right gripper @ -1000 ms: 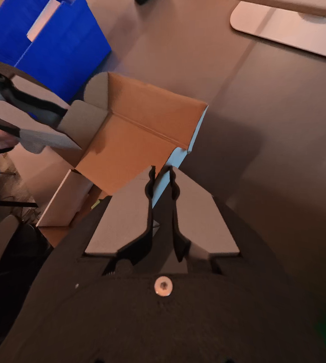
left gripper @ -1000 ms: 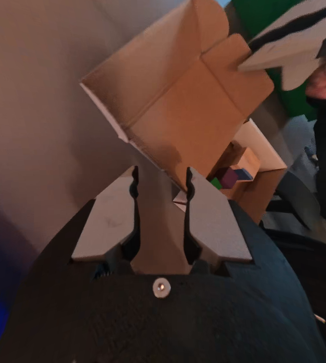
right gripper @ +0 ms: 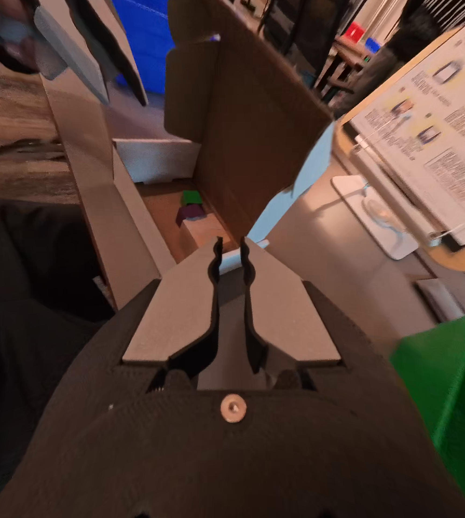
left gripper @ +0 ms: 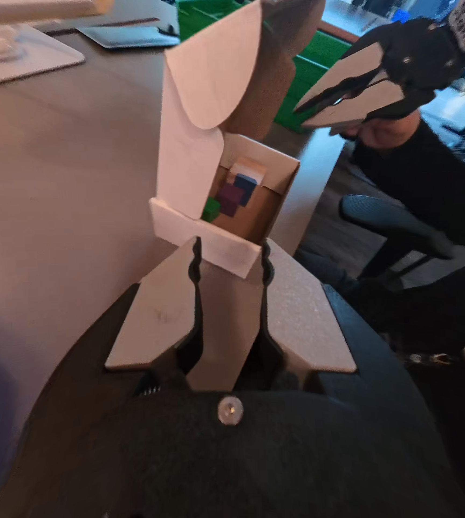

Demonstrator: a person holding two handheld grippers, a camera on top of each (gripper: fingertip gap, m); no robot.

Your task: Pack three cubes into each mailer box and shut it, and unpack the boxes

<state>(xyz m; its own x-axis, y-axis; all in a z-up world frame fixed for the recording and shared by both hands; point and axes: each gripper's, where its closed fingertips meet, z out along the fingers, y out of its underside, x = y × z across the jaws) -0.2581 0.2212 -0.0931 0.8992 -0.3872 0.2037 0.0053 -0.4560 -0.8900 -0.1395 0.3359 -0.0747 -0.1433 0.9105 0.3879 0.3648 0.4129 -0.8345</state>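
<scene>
The mailer box [left gripper: 197, 232], white outside and brown inside, stands on the table with its lid [left gripper: 211, 73] raised upright. A green cube [left gripper: 211, 208], a purple cube [left gripper: 230, 199] and a blue cube [left gripper: 245, 185] lie inside. My left gripper [left gripper: 231, 249] is open, and the box's near wall reaches between its fingertips. My right gripper [right gripper: 230, 244] has only a narrow gap between its jaws and holds nothing; its tips are at the lower corner of the lid [right gripper: 253, 126]. The green cube [right gripper: 190, 196] and purple cube [right gripper: 190, 211] show in the right wrist view.
A blue bin [right gripper: 147, 42] stands behind the box and a green bin [right gripper: 450, 392] at the right. A monitor base [left gripper: 15, 56] and a printed sheet [right gripper: 422, 126] are on the table [left gripper: 57, 196]. The box is near the table's edge, with a chair [left gripper: 394, 224] beyond. My hands' fingertips stand some 20 cm from each other. To reach the blue cube [left gripper: 245, 185] in a straight line is about 9 cm for my right fingers, about 15 cm for my left.
The lid has swung up from lying open to standing upright. My left gripper has come up to the box's near wall. My right gripper has moved beside the lid.
</scene>
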